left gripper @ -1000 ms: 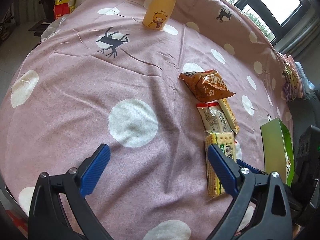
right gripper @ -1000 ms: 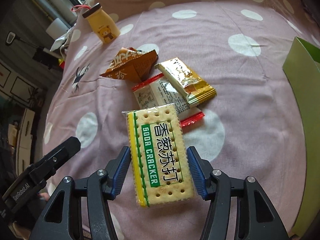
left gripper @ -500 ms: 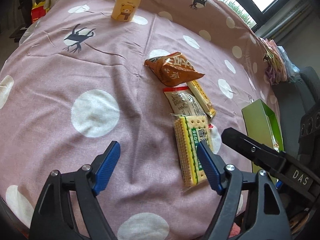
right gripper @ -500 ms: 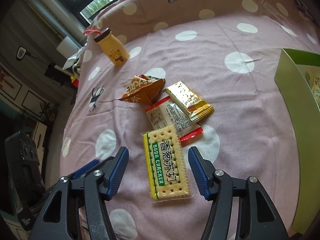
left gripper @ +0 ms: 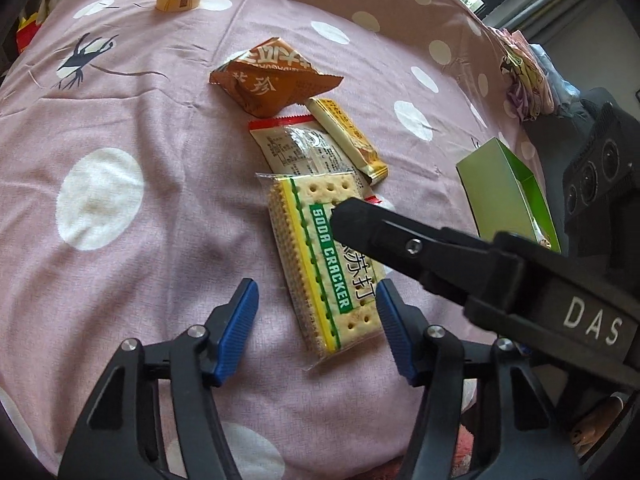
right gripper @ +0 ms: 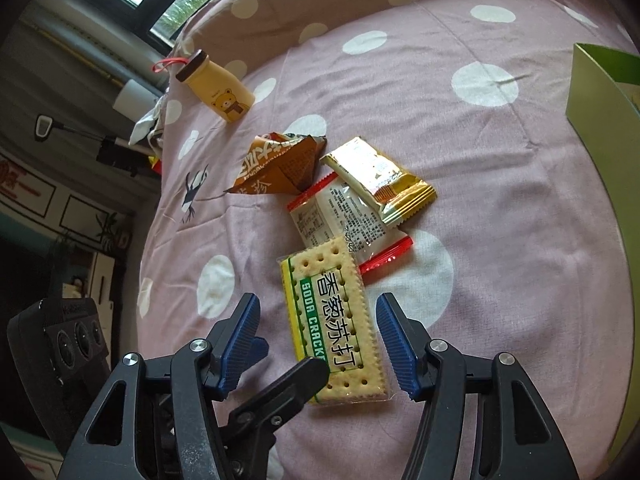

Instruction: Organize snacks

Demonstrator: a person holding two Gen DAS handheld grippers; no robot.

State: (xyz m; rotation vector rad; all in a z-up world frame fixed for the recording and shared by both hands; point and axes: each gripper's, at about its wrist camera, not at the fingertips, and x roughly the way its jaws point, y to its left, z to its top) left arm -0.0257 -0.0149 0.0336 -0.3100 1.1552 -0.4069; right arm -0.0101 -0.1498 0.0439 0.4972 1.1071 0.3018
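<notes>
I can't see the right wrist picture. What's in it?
A soda cracker packet lies on a pink spotted cloth between the open jaws of the right gripper. Three more snack packets lie beyond it, and a yellow bear bottle.

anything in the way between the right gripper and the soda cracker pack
Nothing blocks the open right gripper: the soda cracker pack lies between its fingers. The left gripper crowds in, one finger over the pack's near corner.

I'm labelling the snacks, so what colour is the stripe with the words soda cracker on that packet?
Green, with white lettering, on the soda cracker packet; clearest in the left wrist view.
</notes>
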